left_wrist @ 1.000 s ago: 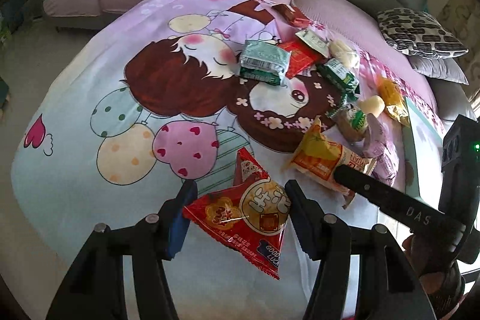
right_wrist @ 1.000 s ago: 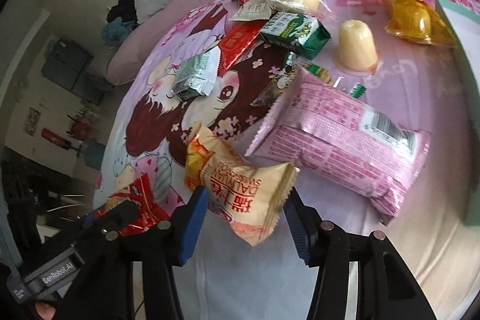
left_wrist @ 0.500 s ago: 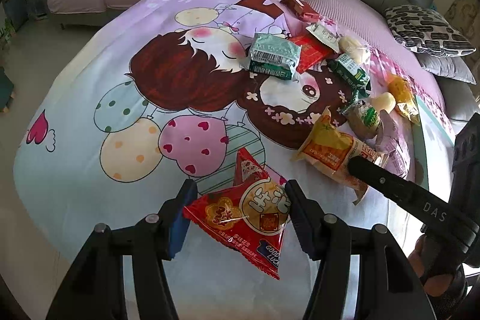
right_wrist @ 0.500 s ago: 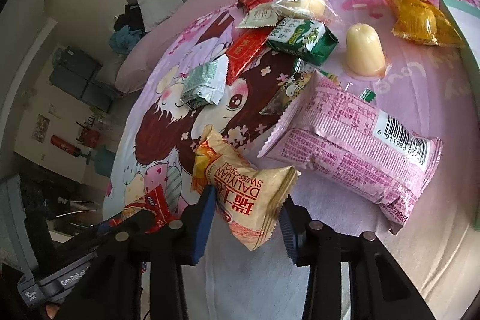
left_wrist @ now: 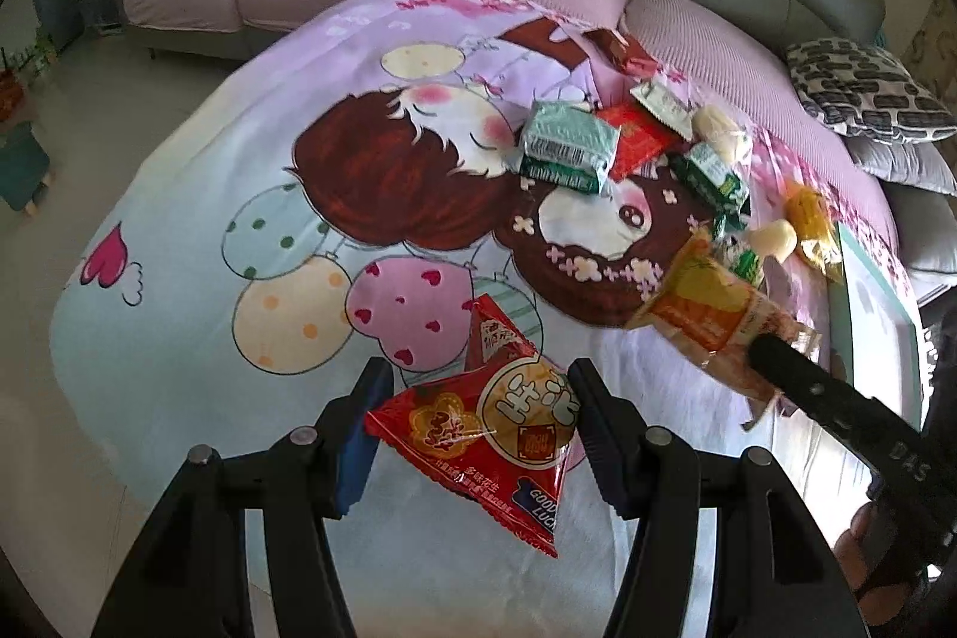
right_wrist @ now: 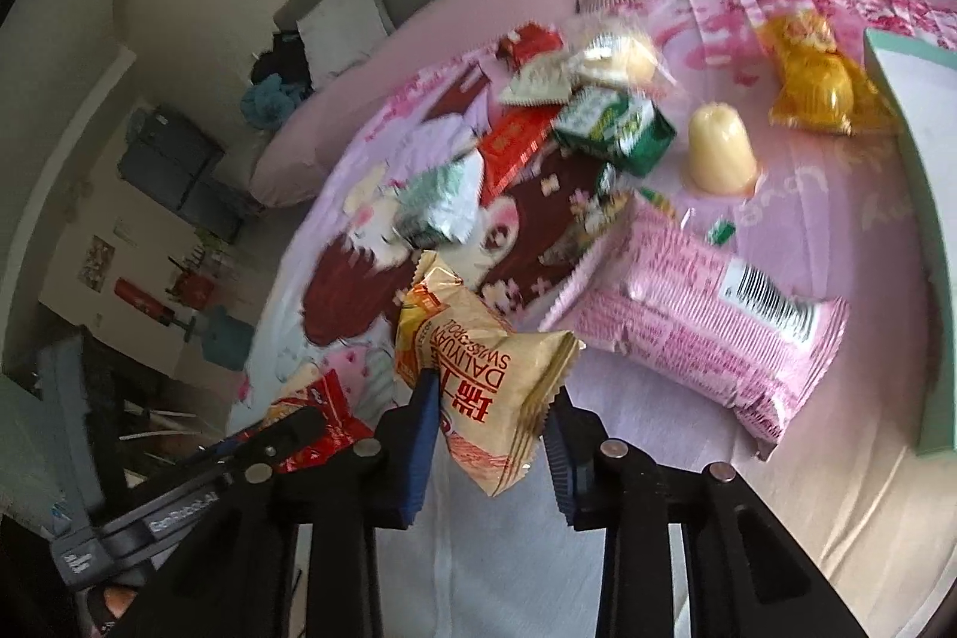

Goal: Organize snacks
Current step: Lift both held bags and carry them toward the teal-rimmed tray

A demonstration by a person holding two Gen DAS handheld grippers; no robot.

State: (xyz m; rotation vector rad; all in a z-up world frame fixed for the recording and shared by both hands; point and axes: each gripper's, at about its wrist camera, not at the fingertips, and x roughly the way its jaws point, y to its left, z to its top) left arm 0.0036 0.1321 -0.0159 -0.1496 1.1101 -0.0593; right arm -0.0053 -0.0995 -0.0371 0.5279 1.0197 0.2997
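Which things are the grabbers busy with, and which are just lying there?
In the job:
left gripper holding the red peanut bag
right gripper holding the yellow Swiss roll pack

Lying about:
pink packet
jelly cup
green carton
orange-yellow bag
cartoon blanket

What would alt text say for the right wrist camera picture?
A two-finger right gripper clamps a yellow Swiss roll packet above a cartoon-print cloth strewn with snacks, including a large pink bag and a pale jelly cup.
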